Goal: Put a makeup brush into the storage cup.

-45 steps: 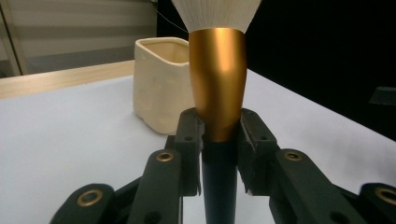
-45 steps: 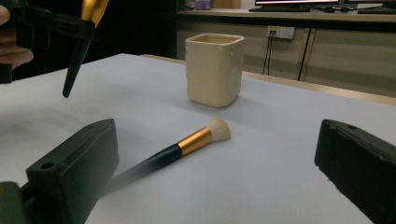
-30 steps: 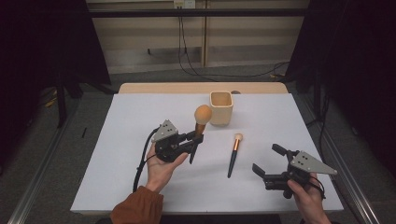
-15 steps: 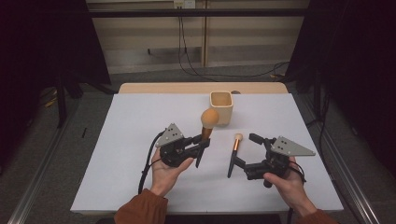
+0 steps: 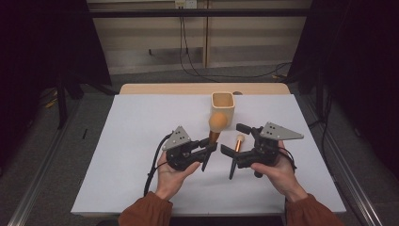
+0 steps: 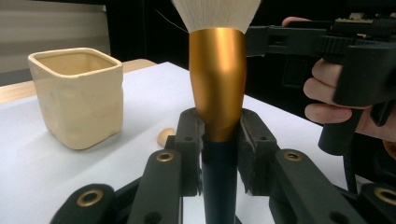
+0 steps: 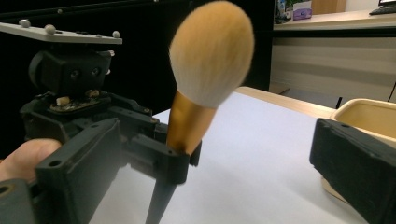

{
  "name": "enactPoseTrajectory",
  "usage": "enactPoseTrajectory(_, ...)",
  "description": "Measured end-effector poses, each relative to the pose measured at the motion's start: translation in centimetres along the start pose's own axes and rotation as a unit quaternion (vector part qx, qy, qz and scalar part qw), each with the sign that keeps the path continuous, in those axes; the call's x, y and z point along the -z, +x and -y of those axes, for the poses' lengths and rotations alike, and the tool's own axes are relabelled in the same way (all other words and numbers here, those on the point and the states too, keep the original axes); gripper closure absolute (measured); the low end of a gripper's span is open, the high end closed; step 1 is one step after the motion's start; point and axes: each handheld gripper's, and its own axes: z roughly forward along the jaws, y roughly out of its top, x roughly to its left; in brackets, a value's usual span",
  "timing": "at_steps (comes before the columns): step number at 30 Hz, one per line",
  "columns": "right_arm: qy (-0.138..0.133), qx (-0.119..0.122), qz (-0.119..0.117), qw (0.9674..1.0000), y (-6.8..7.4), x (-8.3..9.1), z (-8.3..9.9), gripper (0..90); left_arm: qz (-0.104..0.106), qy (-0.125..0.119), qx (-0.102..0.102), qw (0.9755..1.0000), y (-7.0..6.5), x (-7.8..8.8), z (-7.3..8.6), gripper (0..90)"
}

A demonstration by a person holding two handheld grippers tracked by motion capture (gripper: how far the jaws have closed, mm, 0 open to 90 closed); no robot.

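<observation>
White sheet [image 5: 127, 155] covering a pale wooden table [image 5: 160, 88], whose bare far edge shows beyond it. Room dark at both sides; beige panelled wall [image 5: 141, 42] behind, black cables [image 5: 188, 56] trailing down it to a grey floor [image 5: 94, 99].

Cream square cup [image 5: 223, 105], open top, standing upright near the table's far edge, right of centre.

Left gripper [image 5: 207, 149], held in the left hand [image 5: 171, 172] near the table's middle, clenched on the large brush [image 5: 214, 134]. In the left gripper view the jaws pinch it where the gold ferrule [image 6: 217, 84] meets the dark handle [image 6: 219, 182]. Long axis steep, slightly tilted; orange-tipped bristle head [image 5: 218, 122] uppermost, toward the cup, handle tip pointing down at the sheet. Bristle top cut off in the left gripper view.

Right gripper [image 5: 234, 140], held in the right hand [image 5: 277, 172], just right of the left one, jaws spread apart either side of the small brush [image 5: 235, 153].

Small brush lying flat on the sheet, long axis running near to far, pale head [image 5: 240, 138] toward the cup. Its dark handle is partly covered by the near jaw.
</observation>
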Motion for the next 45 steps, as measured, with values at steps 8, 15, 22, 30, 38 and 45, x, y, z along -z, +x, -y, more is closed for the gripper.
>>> enactPoseTrajectory(8, 0.005, -0.021, -0.018, 0.9996, -0.3, -1.3, -0.1, 7.0, 0.005, -0.003, -0.003, 1.0000, -0.2, -0.2, 0.1, 72.2)
enactPoseTrajectory(15, 0.013, -0.039, -0.035, 0.9985, -0.4, -2.3, 0.0, 21.0, 0.008, -0.002, -0.007, 0.9999, -0.4, -0.4, 0.1, 72.2)
enactPoseTrajectory(22, 0.018, -0.050, -0.047, 0.9975, -0.6, -2.5, 0.2, 34.4, 0.009, -0.003, -0.008, 0.9999, -0.4, -0.5, 0.2, 72.2)
enactPoseTrajectory(30, 0.016, -0.067, -0.074, 0.9948, -0.8, -2.7, 0.4, 52.7, 0.014, -0.004, -0.002, 0.9999, -0.2, -0.5, 0.3, 72.2)
enactPoseTrajectory(38, 0.018, -0.076, -0.082, 0.9936, -1.0, -2.8, 0.5, 64.7, 0.014, 0.000, -0.004, 0.9999, -0.1, -0.7, 0.5, 72.2)
enactPoseTrajectory(45, 0.024, -0.064, -0.075, 0.9949, -0.9, -2.8, 0.5, 65.1, 0.012, 0.000, -0.004, 0.9999, -0.1, -0.9, 0.6, 72.0)
